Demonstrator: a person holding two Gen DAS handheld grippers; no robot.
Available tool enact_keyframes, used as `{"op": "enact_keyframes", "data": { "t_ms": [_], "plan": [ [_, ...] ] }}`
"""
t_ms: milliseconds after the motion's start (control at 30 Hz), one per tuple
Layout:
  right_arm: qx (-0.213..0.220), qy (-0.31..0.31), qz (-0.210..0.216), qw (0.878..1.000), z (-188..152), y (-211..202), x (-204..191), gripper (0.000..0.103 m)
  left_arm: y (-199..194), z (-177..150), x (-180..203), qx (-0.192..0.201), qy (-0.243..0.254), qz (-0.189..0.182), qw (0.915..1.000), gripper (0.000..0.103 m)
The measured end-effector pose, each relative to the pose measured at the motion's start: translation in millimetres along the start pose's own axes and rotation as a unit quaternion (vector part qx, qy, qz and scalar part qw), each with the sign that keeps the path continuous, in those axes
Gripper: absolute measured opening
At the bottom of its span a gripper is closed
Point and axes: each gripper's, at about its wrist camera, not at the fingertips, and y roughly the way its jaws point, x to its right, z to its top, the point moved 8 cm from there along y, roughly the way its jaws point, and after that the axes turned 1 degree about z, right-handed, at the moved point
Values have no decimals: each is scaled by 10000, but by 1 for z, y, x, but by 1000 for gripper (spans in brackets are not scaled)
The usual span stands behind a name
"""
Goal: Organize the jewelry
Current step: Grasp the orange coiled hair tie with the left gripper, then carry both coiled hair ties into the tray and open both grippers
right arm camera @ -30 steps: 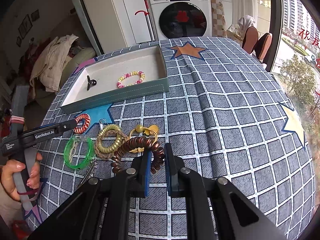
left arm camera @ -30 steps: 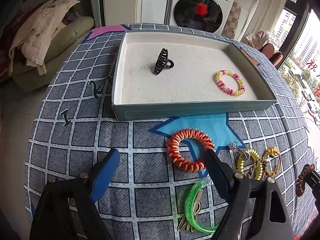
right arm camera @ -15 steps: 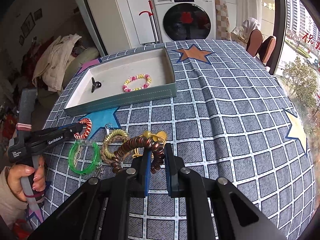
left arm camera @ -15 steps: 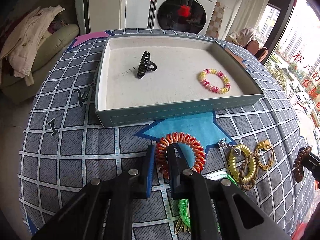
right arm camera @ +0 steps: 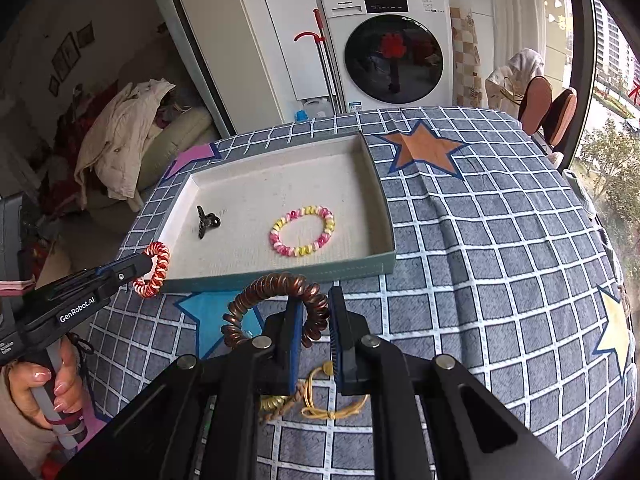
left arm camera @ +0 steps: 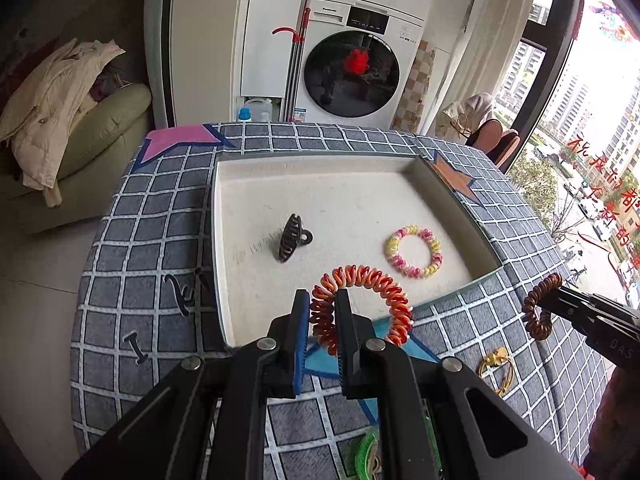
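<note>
Holding one coil hair tie apiece, both claws hung above the table (right arm camera: 500,264) near the front wall of the tray (left arm camera: 486,248). The left claw (left arm camera: 322,326) was clamped on the orange-and-white spiral hair tie (left arm camera: 372,280), which was lifted clear of the cloth and hung over the tray's near edge. The right claw (right arm camera: 314,322) was clamped on the brown spiral hair tie (right arm camera: 276,284), also off the table, just short of the tray's front wall.

Inside the tray two pieces already lay: a black claw clip (left arm camera: 291,237) toward the left and a pink-and-yellow spiral hair tie (left arm camera: 414,251) toward the right, well apart from each other. By my reckoning the sorting was about half through, with two items placed and two in the air waiting to be let go over the tray floor.

On the table there remained a yellow cord bracelet with gold charms (right arm camera: 332,400), a braided band beside a gold coil tie (right arm camera: 280,404) partly hidden under the right claw, and a green piece (left arm camera: 366,454) at the bottom edge of the left view, too cut off to name
</note>
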Motion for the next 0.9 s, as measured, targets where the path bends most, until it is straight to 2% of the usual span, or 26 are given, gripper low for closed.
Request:
{"op": "enact_keyframes", "data": {
  "t_ms": [133,433,667,900],
  "plan": [
    [-58,59,21,10000,26,26,-3,14,25,18,-7,-175,100,129,9997,31],
    [-246,309,-125,9991,62,91,6,14,79,16,2,-614,348,242,9972,31],
    [-385,424,-357,9977,66,124,18,14,103,15,3,-669,475,485,9955,31],
    [-494,230,-555,9970,55,139,19,16,106,16,7,-493,734,718,9935,31]
  ]
}}
